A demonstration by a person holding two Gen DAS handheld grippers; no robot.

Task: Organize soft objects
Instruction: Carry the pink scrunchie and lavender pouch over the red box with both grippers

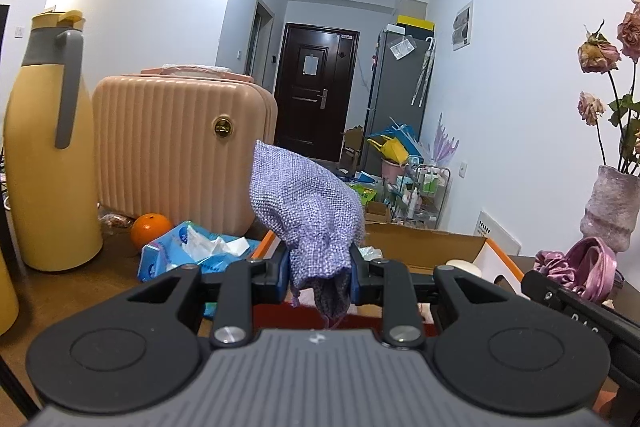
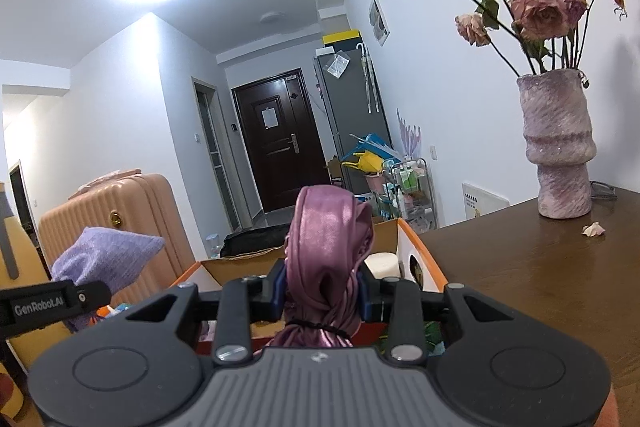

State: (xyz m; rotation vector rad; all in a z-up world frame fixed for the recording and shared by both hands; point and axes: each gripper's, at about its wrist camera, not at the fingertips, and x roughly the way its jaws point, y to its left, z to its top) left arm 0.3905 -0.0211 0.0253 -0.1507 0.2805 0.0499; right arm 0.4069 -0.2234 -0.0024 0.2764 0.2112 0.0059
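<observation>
Left tongs (image 1: 320,277) pinch the upright woven pouch (image 1: 308,203); right tongs (image 2: 322,293) pinch an apparently upright satin bundle (image 2: 328,247)

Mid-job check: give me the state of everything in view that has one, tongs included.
Left tongs: shut on the purple woven pouch.
Purple woven pouch: held aloft, bunched at its neck.
Right tongs: shut on the pink satin cloth.
Pink satin cloth: held upright, tied with a black band.
Cardboard box: open, flaps up.
Tissue pack: torn open, tissues spilling.
Front door: closed.
Roses: dried, standing in the vase.
</observation>
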